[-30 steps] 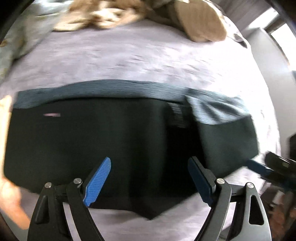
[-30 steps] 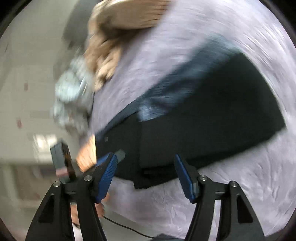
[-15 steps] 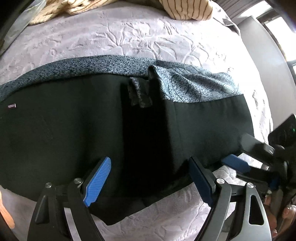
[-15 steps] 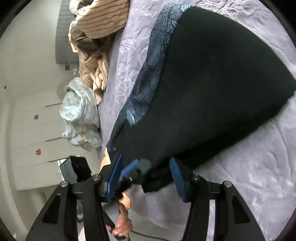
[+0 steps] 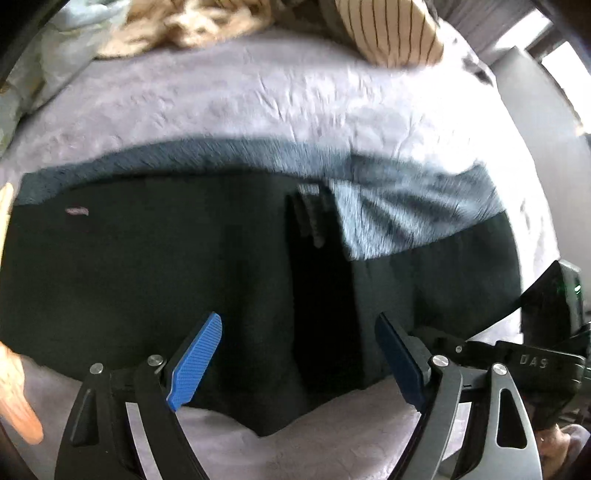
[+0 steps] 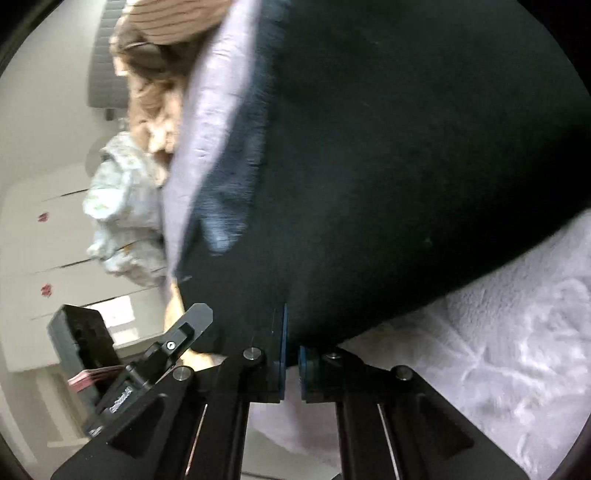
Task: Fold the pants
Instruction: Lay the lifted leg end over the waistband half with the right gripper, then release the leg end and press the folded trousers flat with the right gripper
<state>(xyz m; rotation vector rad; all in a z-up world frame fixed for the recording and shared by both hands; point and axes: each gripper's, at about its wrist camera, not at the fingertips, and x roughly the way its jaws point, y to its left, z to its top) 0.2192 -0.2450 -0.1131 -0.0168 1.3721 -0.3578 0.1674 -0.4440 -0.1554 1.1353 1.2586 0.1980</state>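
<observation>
Right gripper (image 6: 291, 354), open a moment ago, now pinches the pants (image 6: 406, 166) edge; left gripper (image 5: 299, 354) hovers wide open, empty, so folding can begin.

A home bedroom: lavender bedspread (image 5: 280, 110), striped pillow (image 5: 391, 33), white wardrobe (image 6: 33, 236).

Lavender embossed plush bedspread (image 5: 258, 103) carries everything: black pants with a grey patterned band (image 5: 147, 277) spread right ahead of the left tool's fingers, beige striped crumpled clothing (image 5: 391, 29) far beyond, pale floral bundle (image 6: 118, 206) off to the right tool's left.
</observation>
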